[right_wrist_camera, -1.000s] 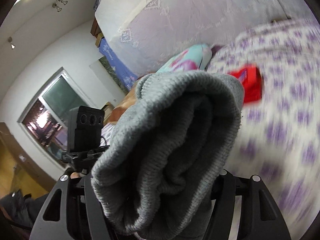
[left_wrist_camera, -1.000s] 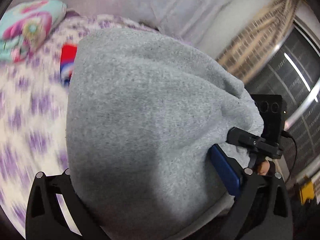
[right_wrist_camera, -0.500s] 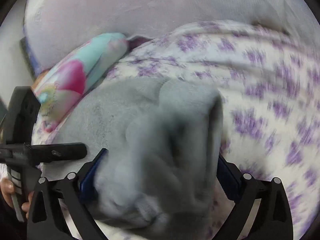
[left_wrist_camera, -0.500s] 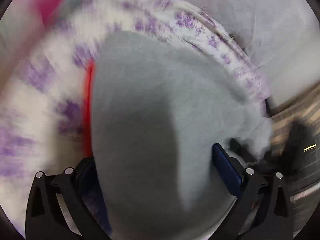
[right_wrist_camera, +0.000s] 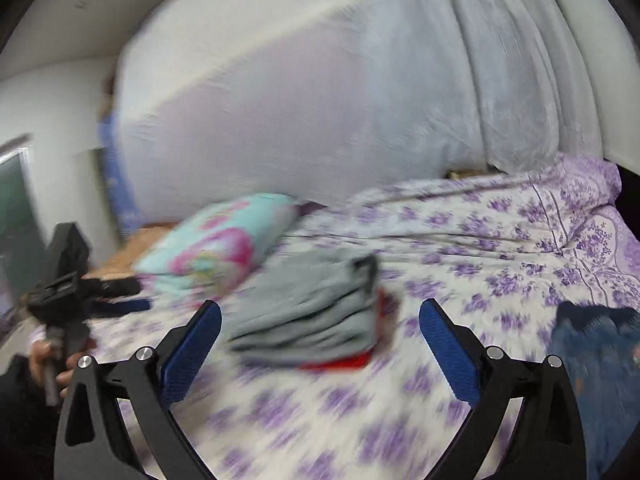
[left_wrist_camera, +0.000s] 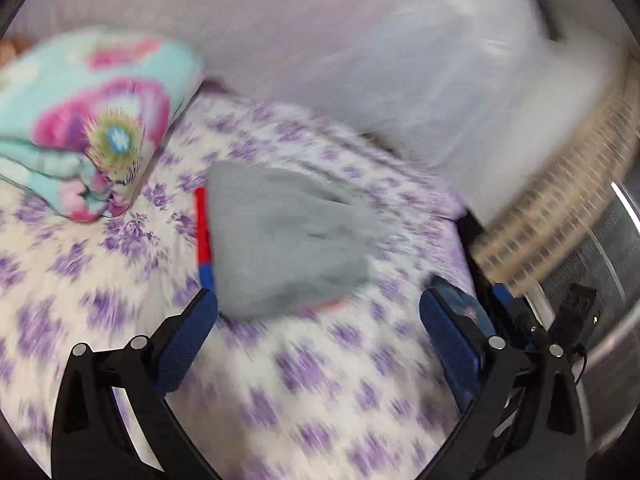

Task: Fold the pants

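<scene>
Bed w/ purple-floral sheet. On it: folded grey pants atop a red item, teal-pink floral blanket at left, denim at right edge.

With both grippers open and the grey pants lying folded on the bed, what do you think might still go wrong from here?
1. The grey pants lie on a red garment, with one folded edge looking raised; the stack might loosen.
2. Both the left gripper and right gripper point at the pile; a further forward move could nudge it.
</scene>
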A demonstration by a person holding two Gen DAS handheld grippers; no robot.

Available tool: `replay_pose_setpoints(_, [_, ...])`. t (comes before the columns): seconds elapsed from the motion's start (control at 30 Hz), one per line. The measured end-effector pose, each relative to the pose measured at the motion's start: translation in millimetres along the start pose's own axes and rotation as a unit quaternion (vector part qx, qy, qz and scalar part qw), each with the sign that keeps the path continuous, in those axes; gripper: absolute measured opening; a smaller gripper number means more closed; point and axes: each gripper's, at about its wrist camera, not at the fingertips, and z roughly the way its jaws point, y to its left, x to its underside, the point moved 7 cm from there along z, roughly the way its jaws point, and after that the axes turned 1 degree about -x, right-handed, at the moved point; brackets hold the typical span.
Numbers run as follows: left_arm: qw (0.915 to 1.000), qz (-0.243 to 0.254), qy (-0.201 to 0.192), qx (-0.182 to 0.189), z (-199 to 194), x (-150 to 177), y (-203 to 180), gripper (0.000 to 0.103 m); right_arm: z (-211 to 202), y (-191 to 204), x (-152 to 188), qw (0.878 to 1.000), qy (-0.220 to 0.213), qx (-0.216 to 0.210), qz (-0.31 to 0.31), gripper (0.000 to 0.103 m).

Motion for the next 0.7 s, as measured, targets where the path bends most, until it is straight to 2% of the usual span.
replay_pose_setpoints(0.13, [0.9949,0.074,-0.067,0.015,-120,34,-83,0.098,-127,53,-5,0.997,-0.049,-0.044,-0.026,0.099])
replay_pose_setpoints(0.23, [0.9887,0.106,-0.105,-0.003,-187,59,-131,0.098,-214,90,-10,0.993,-0.091,-0.054,-0.06,0.099])
replay_pose_setpoints(0.33, [0.9855,0.117,-0.123,0.001,-233,88,-160,0.098,-280,120,0,0.985,-0.128,-0.057,-0.099,0.099])
replay_pose_setpoints(0.4, [0.9805,0.141,-0.137,-0.014,-257,112,-180,0.098,-312,136,16,0.981,-0.142,-0.06,-0.116,0.099])
replay_pose_setpoints(0.47, [0.977,0.149,-0.142,-0.057,-264,141,-185,0.098,-320,144,35,0.983,-0.126,-0.057,-0.123,0.099])
replay_pose_setpoints(0.57, [0.9743,0.145,-0.128,-0.115,-248,181,-171,0.098,-306,136,73,0.989,-0.103,-0.031,-0.098,0.099])
replay_pose_setpoints(0.7, [0.9615,0.146,-0.116,-0.202,-210,231,-131,0.098,-248,118,152,0.995,-0.066,0.038,-0.059,0.099])
